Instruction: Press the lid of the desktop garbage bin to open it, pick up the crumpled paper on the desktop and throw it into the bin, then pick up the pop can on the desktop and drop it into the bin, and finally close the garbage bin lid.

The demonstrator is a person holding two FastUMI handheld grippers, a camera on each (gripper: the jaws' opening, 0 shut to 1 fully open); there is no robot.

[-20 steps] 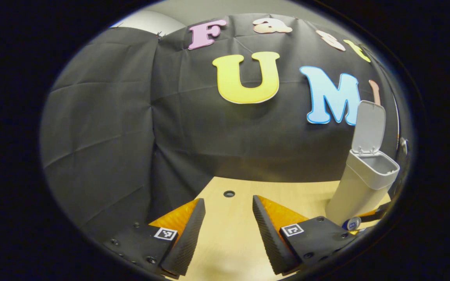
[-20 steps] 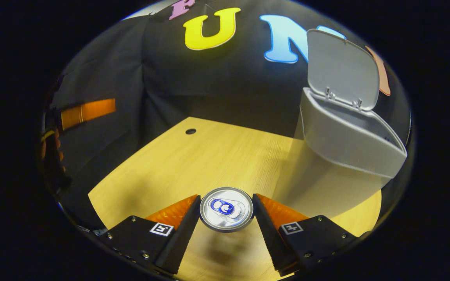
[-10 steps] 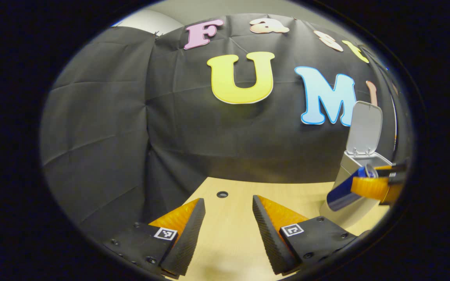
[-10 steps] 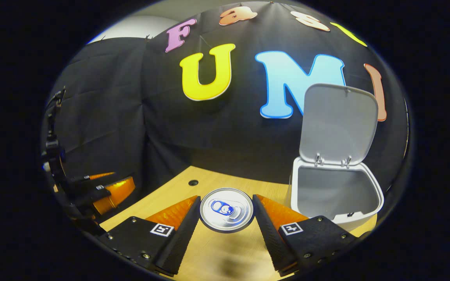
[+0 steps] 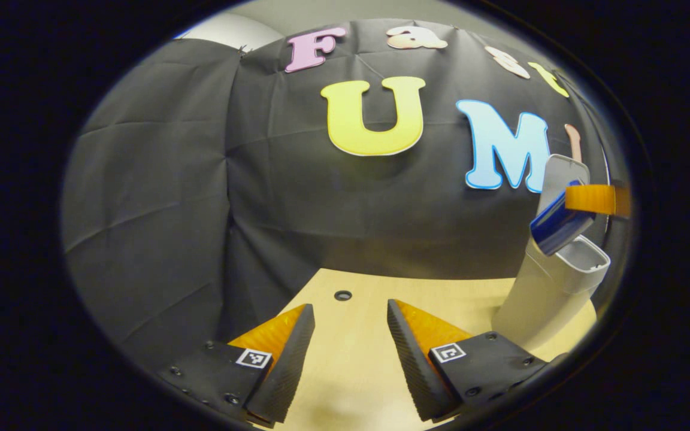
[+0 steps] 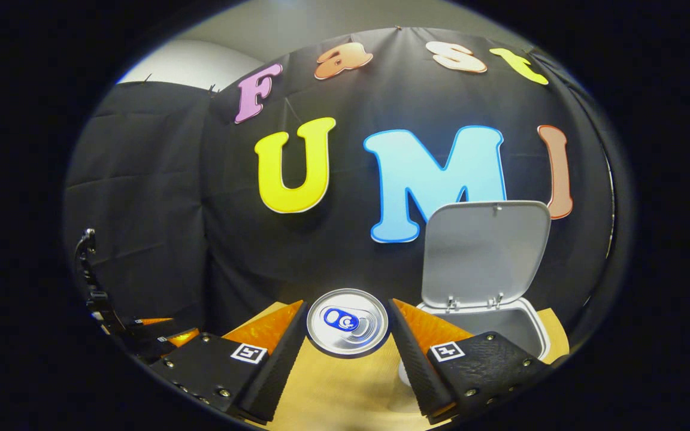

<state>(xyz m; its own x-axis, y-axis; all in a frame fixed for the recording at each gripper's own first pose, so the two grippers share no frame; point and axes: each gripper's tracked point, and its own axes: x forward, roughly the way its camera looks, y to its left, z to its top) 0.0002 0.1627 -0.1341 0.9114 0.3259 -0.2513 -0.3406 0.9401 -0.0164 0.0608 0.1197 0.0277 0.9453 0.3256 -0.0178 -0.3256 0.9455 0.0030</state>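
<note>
Pop can (image 6: 347,322) clamped between both fingers of right claw (image 6: 347,335); left claw (image 5: 350,353) agape, empty.

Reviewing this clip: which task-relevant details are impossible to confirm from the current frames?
- Inside of the bin: in the right gripper view, the right tool and the pop can cover most of the opening, so whether the crumpled paper lies inside cannot be told.
- Can body: the right gripper view gives just its top; in the left gripper view it sits small at the image edge.
- Bin base: cut off in the right gripper view.
</note>
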